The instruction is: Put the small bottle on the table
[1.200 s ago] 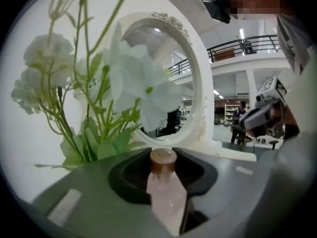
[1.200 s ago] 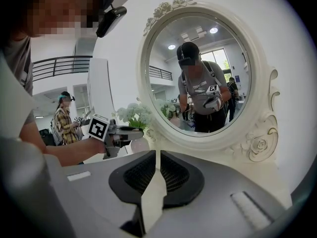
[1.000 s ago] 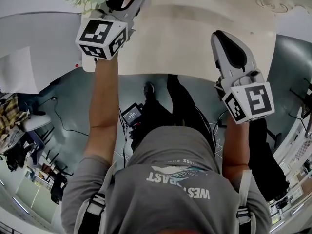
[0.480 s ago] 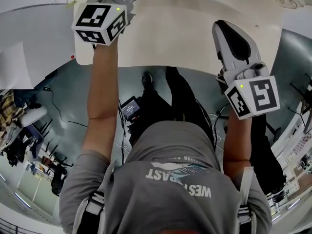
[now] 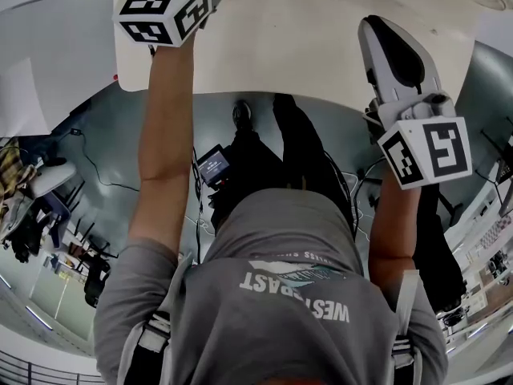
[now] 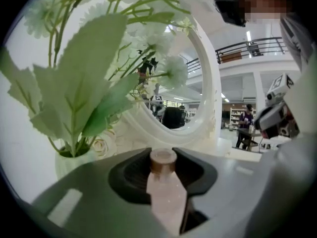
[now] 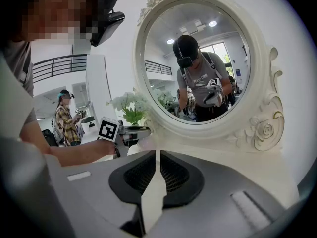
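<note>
The small bottle (image 6: 166,195) has a pale pink body and a coppery cap (image 6: 163,161). It stands upright between the jaws of my left gripper (image 6: 163,155), which is shut on it, just in front of a vase of flowers. In the head view only that gripper's marker cube (image 5: 164,6) shows, at the white table's (image 5: 280,46) left end; its jaws are cut off by the top edge. My right gripper (image 5: 378,26) hovers over the table's right part. Its fingers (image 7: 157,152) are closed to a thin slit with nothing between them.
A white vase (image 6: 74,165) with green leaves and pale flowers (image 6: 84,83) stands close on the left. An ornate oval mirror (image 7: 198,63) rises at the back of the table and its frame (image 6: 208,108) is just behind the bottle. The near table edge (image 5: 240,107) runs in front of the person.
The left gripper has shifted up the head view, so its jaws and the flowers have left the frame. The right gripper has barely moved and stays closed.
</note>
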`<action>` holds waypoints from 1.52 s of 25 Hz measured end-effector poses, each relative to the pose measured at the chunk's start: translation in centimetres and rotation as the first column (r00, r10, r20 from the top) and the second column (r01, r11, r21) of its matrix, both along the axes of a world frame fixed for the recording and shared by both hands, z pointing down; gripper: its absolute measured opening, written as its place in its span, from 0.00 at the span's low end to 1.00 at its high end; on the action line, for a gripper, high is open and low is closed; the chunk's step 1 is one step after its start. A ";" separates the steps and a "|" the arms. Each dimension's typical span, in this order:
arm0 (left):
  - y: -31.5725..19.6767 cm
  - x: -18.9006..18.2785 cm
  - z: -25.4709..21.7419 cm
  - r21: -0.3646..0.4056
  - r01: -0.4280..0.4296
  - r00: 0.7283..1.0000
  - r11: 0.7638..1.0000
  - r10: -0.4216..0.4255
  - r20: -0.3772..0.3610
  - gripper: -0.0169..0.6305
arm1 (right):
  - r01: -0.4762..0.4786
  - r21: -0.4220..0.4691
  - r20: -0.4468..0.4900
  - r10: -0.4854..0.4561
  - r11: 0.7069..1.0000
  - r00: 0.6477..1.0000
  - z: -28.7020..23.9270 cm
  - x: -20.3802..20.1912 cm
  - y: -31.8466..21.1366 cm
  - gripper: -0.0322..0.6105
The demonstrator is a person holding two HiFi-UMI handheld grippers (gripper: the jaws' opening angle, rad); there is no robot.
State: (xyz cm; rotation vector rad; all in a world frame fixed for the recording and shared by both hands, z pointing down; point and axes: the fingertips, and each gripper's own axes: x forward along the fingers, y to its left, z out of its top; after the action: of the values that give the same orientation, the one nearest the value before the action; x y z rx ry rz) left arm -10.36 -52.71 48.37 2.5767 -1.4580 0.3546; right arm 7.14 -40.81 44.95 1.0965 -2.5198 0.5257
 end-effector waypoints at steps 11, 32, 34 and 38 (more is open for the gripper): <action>-1.1 0.9 1.2 0.020 0.000 1.000 1.000 0.000 -0.009 0.22 | -0.004 -0.007 0.004 0.004 1.000 1.000 0.7 0.1 0.2 0.10; -1.5 2.6 0.1 0.098 -0.008 0.993 0.995 -0.004 0.121 0.36 | 0.000 0.007 0.010 0.000 1.000 1.000 -0.3 -0.3 1.5 0.10; -1.3 2.5 0.1 0.094 0.001 0.992 0.996 -0.013 0.126 0.37 | 0.002 0.013 0.011 -0.002 1.000 1.000 -0.7 -0.2 1.7 0.10; -1.3 2.9 -1.1 0.125 -0.002 0.989 0.992 -0.017 0.145 0.37 | -0.002 0.025 0.011 0.002 1.000 1.000 -1.4 0.2 1.8 0.10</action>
State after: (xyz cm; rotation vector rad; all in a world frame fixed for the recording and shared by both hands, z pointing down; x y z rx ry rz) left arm -7.42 -53.99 47.24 2.6924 -1.5855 0.4753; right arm 7.38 -38.98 43.57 1.1084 -2.5414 0.5026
